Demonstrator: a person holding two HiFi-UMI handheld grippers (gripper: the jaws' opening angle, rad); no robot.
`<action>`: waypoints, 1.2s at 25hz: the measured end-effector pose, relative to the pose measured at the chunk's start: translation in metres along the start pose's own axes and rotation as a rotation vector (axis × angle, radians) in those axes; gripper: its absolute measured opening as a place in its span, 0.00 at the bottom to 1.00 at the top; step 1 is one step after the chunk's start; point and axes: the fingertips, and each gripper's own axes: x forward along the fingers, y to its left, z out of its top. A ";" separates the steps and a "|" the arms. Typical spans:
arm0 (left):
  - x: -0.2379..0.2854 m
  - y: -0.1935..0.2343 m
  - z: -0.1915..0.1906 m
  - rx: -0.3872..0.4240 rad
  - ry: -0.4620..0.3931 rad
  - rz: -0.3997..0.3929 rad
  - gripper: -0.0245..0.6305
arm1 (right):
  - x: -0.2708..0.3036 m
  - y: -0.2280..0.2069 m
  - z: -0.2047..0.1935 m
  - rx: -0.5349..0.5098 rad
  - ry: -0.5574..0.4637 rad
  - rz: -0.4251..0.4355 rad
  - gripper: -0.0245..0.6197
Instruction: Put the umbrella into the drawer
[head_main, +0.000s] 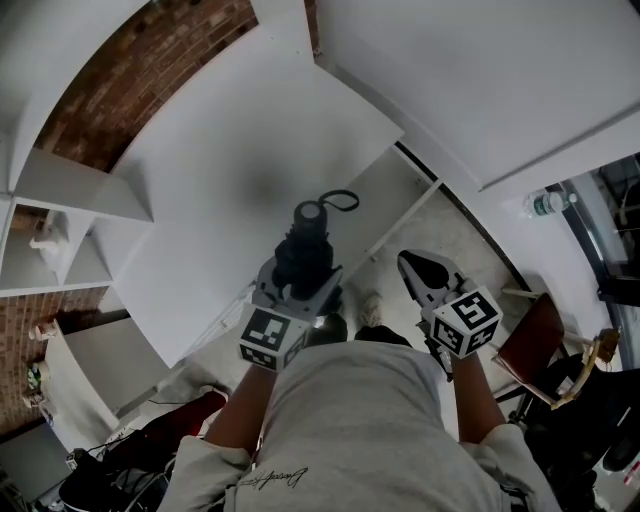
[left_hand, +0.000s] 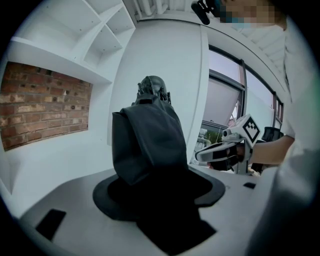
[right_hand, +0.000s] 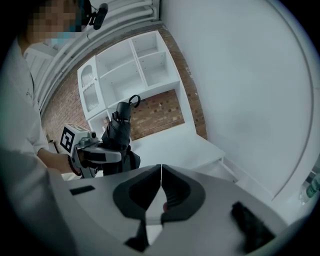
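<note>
Umbrella (head_main: 303, 252): compact folding type, black, canopy fully folded and bunched round the shaft. It stands clear of any surface, clamped at its lower end between the jaws of the left hand-held gripper (head_main: 298, 283). Its rounded handle (head_main: 309, 213) points away from the gripper, and a black wrist loop (head_main: 340, 200) trails from the handle tip.

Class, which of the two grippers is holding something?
The left gripper, clamped on the black umbrella; the right gripper is shut and empty.
</note>
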 end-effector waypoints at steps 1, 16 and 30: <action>0.003 0.001 -0.001 -0.002 0.006 -0.004 0.47 | 0.002 -0.002 -0.001 0.004 0.003 -0.002 0.08; 0.028 0.035 -0.016 0.037 0.071 -0.013 0.48 | 0.034 -0.009 -0.016 0.026 0.067 0.015 0.08; 0.048 0.048 -0.059 0.058 0.150 -0.023 0.47 | 0.043 -0.006 -0.024 0.051 0.076 0.033 0.08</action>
